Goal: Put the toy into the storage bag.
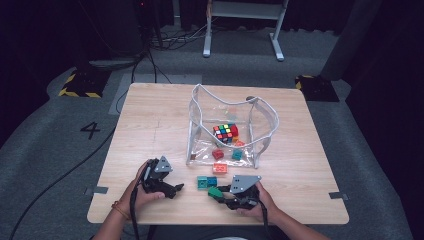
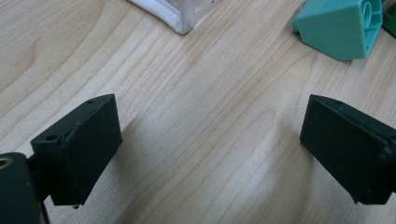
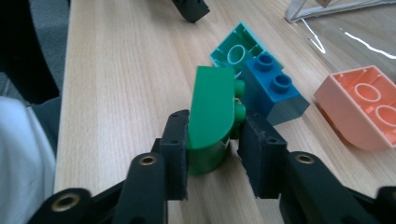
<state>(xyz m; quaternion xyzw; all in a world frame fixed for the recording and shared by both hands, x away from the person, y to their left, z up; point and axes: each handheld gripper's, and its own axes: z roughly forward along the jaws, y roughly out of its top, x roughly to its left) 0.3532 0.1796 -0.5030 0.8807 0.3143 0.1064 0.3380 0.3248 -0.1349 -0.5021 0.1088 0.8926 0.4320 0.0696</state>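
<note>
The right gripper [image 3: 212, 140] is clamping the green block [image 3: 212, 116] just beside the blue block [image 3: 273, 91], its long side pointing away toward the clear bag [image 1: 230, 125]; the left gripper [image 2: 210, 149] is waiting wide open, holding nothing.

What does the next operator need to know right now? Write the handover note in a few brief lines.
Right gripper: shut on the green block, low over the table near its front edge.
Left gripper: open, nothing between its jaws, resting at front left.
Loose by the right gripper: teal block, blue block, salmon block.
In the clear bag: puzzle cube, red block and a few other small blocks.
Done: green block gripped.
Left, probably: carry it into the bag, then the three loose blocks.
</note>
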